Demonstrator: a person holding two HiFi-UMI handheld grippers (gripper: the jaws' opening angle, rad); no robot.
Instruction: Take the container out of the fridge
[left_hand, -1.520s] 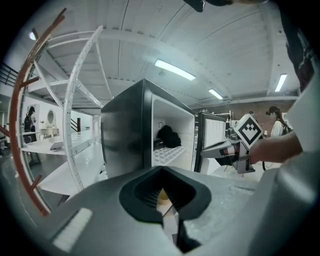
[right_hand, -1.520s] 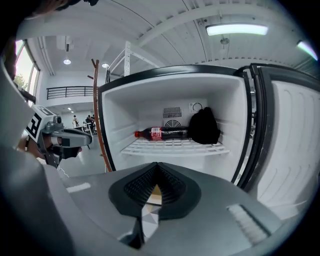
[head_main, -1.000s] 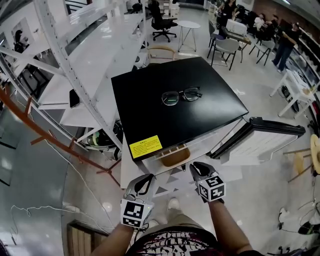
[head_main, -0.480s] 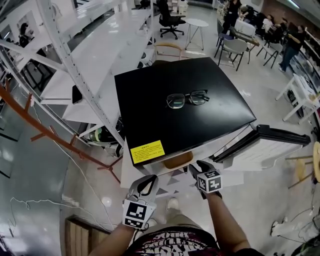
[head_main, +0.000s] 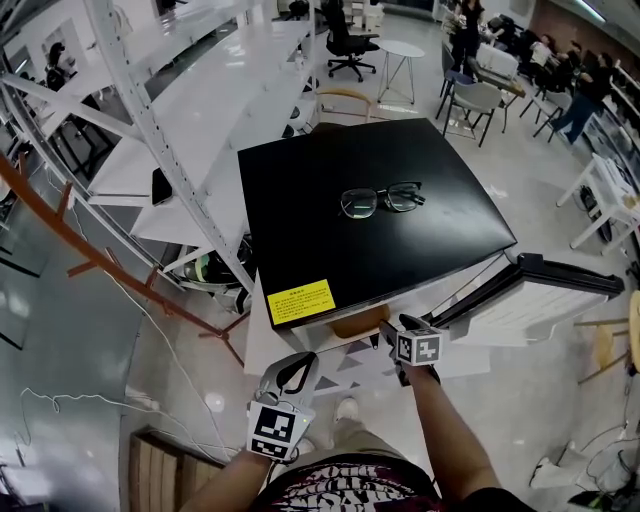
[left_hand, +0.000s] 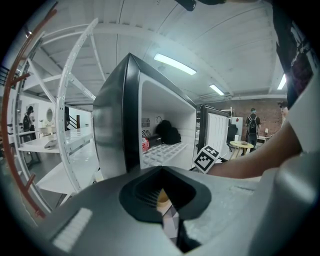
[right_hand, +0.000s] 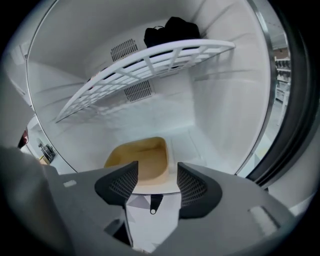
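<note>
Container of tan plastic, shallow and rounded at the corners, sits on the white floor of the small black-topped fridge. It lies close to the front opening and under the white slotted shelf, so it can be reached low and straight in without disturbing the dark bundle stored on that shelf. The fridge's door stands swung wide to the person's right, which leaves the opening free for the right gripper. That gripper points down into the compartment, and its jaws have just been opening and now stand wide apart. The container's near right corner shows in the gap between them, yet the pads do not touch it, so nothing is gripped. The spread looks meant to take the thin side wall or rim once the tool goes further in. The left gripper hangs outside, by the fridge's left front edge, with its jaws together on nothing, probably because a light tub needs one tool only. A pair of black-framed eyeglasses lies on the fridge's top, well clear of the reach. The grasp itself is not yet made.
</note>
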